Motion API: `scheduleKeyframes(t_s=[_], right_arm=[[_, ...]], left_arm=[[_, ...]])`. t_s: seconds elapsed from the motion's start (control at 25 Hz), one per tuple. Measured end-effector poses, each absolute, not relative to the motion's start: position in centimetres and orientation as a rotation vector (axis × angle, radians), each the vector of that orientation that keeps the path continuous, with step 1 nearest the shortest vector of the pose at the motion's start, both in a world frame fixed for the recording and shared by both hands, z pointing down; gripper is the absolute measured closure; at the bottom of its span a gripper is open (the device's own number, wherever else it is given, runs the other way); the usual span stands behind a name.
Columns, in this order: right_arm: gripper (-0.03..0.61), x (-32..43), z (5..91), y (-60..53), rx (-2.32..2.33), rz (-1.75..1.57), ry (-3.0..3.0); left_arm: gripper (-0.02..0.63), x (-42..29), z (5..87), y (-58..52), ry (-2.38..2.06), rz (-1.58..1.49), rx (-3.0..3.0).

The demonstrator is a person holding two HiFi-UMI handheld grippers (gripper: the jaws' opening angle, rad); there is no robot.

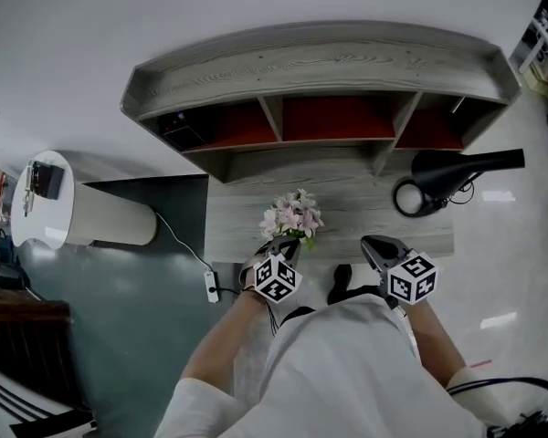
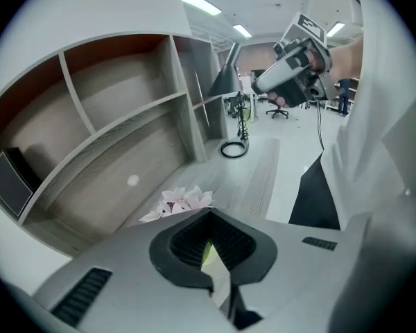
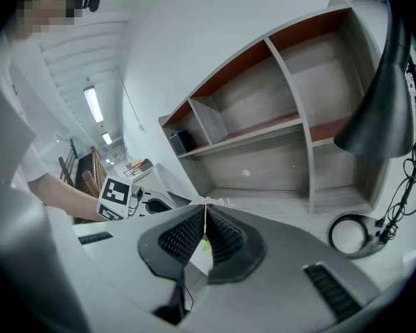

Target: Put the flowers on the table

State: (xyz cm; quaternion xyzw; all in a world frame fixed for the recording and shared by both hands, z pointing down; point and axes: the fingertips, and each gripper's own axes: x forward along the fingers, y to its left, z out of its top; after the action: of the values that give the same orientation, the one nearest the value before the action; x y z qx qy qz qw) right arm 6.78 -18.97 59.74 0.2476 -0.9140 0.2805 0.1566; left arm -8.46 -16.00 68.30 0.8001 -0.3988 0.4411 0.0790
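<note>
Pink-and-white flowers [image 1: 292, 215], one bunch, clenched at the base in the left gripper [image 1: 279, 247], at 12 o'clock of its jaws, over the near edge of the table [image 1: 374, 219]; right gripper [image 1: 376, 245], at 3 o'clock of the left, jaws pressed together, empty.

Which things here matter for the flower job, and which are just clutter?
Job:
- flowers, stem pinched in the left gripper
- table, where they go
- right gripper, shut, beside them

Lying about:
- lamp
- shelf
- black box in the shelf
- power strip
</note>
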Motion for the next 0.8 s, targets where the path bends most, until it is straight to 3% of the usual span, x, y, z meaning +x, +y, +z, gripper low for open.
scheduleKeyframes(t_s=[0.4, 0.8], right_arm=[[0.558, 4.8, 58.0, -13.3, 0.770, 0.771, -2.618], [0.558, 3.5, 55.5, -7.8, 0.854, 0.681, -2.648]], left_arm=[[0.606, -9.0, 64.9, -11.1, -1.213, 1.304, 2.513], [0.606, -9.8, 58.4, -6.1, -1.396, 0.918, 2.550]])
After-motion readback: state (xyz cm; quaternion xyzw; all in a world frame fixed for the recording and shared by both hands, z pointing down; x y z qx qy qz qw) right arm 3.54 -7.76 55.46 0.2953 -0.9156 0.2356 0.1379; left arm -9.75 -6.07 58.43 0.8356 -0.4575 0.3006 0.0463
